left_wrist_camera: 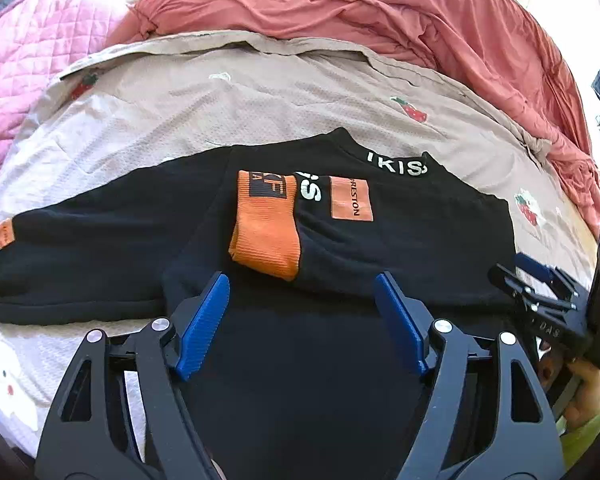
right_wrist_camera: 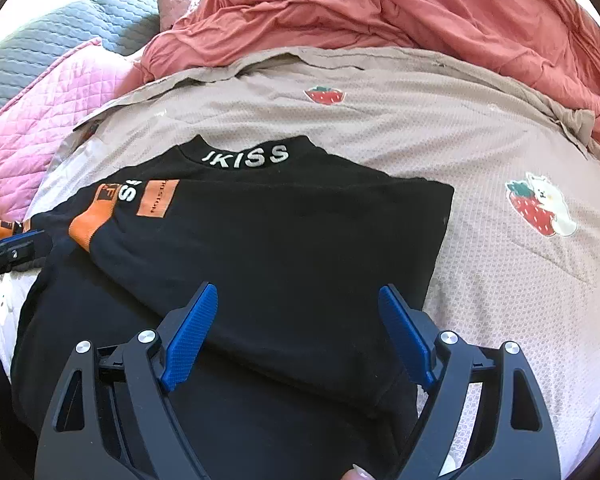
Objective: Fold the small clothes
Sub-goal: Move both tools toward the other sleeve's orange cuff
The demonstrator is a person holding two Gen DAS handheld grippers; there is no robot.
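A: What does the left wrist view give you?

B: A black top (left_wrist_camera: 400,240) lying on a beige bedspread (left_wrist_camera: 220,112) with strawberry prints. One sleeve is folded in across the chest, its orange cuff (left_wrist_camera: 266,236) resting beside an orange patch (left_wrist_camera: 350,199). The other sleeve stretches flat out to the left. The left gripper (left_wrist_camera: 302,294) hovers over the lower part of the top, its blue fingers (left_wrist_camera: 204,326) spread well apart with only cloth beneath them, nothing pinched.

A: And the right wrist view?

B: It shows the right edge of the top (right_wrist_camera: 280,248), folded in straight, which the left view crowds with the other tool. The white lettering on the collar (right_wrist_camera: 246,157) reads clearly here. The right gripper (right_wrist_camera: 298,312) also stands wide, over the hem, gripping nothing. A bear-and-strawberry print (right_wrist_camera: 540,210) lies beside the top.

A: Anything only the left shows?

B: The outstretched sleeve, and the hand (left_wrist_camera: 588,394) holding the right tool. Both show a red quilt (right_wrist_camera: 400,12) bunched behind.
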